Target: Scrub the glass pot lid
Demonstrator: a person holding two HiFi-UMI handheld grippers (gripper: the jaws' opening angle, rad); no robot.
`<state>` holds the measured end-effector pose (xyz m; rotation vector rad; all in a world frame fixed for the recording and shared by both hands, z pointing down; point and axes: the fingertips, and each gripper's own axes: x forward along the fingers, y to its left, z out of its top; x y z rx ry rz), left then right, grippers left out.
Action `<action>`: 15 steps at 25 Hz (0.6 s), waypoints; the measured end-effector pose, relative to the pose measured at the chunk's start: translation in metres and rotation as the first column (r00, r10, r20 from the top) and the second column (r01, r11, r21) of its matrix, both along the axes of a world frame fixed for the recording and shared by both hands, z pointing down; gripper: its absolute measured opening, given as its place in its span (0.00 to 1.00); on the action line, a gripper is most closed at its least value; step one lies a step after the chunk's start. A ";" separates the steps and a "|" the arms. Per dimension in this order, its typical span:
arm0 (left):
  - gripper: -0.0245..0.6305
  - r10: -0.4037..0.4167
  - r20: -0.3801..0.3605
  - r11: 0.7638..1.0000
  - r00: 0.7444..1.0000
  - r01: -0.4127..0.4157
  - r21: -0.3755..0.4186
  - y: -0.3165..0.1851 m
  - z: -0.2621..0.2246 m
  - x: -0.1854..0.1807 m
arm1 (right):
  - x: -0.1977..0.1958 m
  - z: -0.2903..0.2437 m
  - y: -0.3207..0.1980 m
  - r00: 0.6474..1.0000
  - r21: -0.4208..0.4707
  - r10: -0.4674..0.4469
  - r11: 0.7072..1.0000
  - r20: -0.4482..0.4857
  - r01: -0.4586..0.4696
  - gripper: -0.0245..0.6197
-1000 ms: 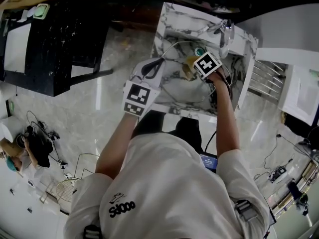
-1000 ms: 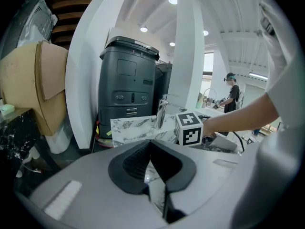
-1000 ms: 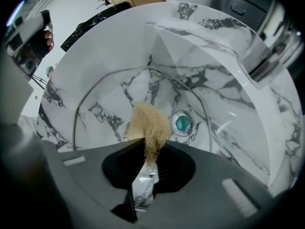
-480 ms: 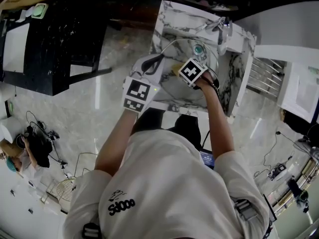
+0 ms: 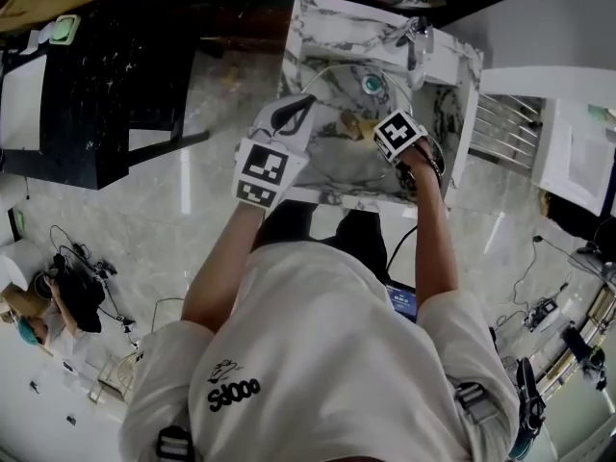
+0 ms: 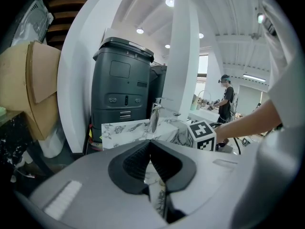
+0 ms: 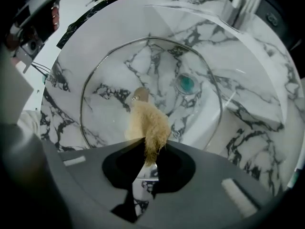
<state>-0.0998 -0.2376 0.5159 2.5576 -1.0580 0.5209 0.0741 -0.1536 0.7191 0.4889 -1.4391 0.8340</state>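
The right gripper (image 5: 373, 129) is swinging back to the right over the sink (image 5: 318, 27) after sliding left half a sec ago. That's a back-and-forth stroke, so scrubbing is prob. mid-way, not wrapping up. Its jaws are clamping a tan fibrous scrubber (image 7: 150, 125), which is pressing on the glass pot lid (image 7: 105, 109) just near of the knob (image 7: 140, 95). The lid is lying in the basin, right under and beyond those jaws. The left gripper (image 5: 304, 102) is staying at the lid's left rim, jaws closed and apparently pinching the edge to steady it
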 end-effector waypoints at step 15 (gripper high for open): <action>0.05 -0.015 -0.002 1.000 1.000 0.015 0.018 0.003 -0.010 -0.001 | 0.085 -0.072 -0.021 0.982 0.256 0.131 0.962 -0.138 -0.093 0.10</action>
